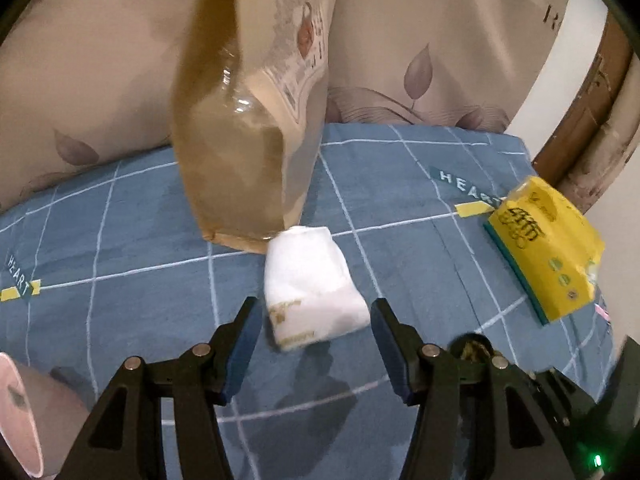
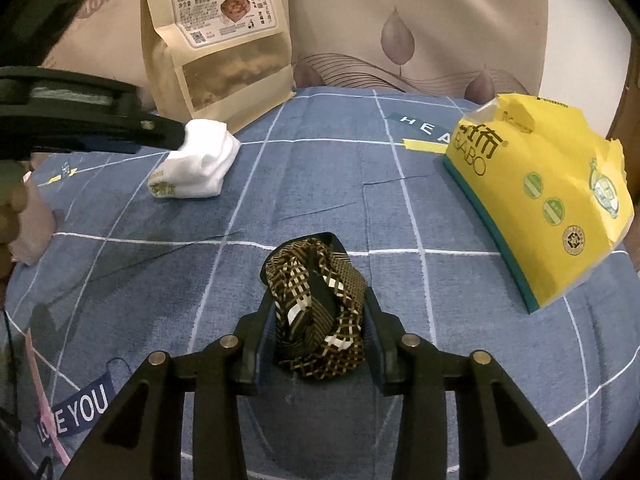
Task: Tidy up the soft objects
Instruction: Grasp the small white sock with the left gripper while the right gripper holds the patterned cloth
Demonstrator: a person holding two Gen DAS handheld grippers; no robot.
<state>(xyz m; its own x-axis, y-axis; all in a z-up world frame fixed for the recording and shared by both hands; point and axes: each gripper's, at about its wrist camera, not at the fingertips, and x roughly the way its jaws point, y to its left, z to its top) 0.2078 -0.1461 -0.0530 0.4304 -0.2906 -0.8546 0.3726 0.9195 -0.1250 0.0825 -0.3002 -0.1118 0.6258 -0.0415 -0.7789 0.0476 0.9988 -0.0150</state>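
Note:
A folded white sock point(image 1: 314, 284) lies on the blue checked bed cover point(image 1: 120, 240), its far end against a brown paper snack bag point(image 1: 244, 120). My left gripper point(image 1: 316, 316) is open, its fingers on either side of the sock's near end. In the right wrist view the white sock point(image 2: 200, 164) lies at the left with the left gripper's finger point(image 2: 160, 132) over it. My right gripper point(image 2: 320, 312) is shut on a rolled brown-and-black patterned cloth point(image 2: 320, 320), held just above the cover.
A yellow tissue pack point(image 1: 548, 256) lies at the right, also in the right wrist view point(image 2: 548, 200). The snack bag point(image 2: 224, 36) leans on beige leaf-print pillows point(image 2: 420, 24). A pink object point(image 1: 24, 412) sits at the near left.

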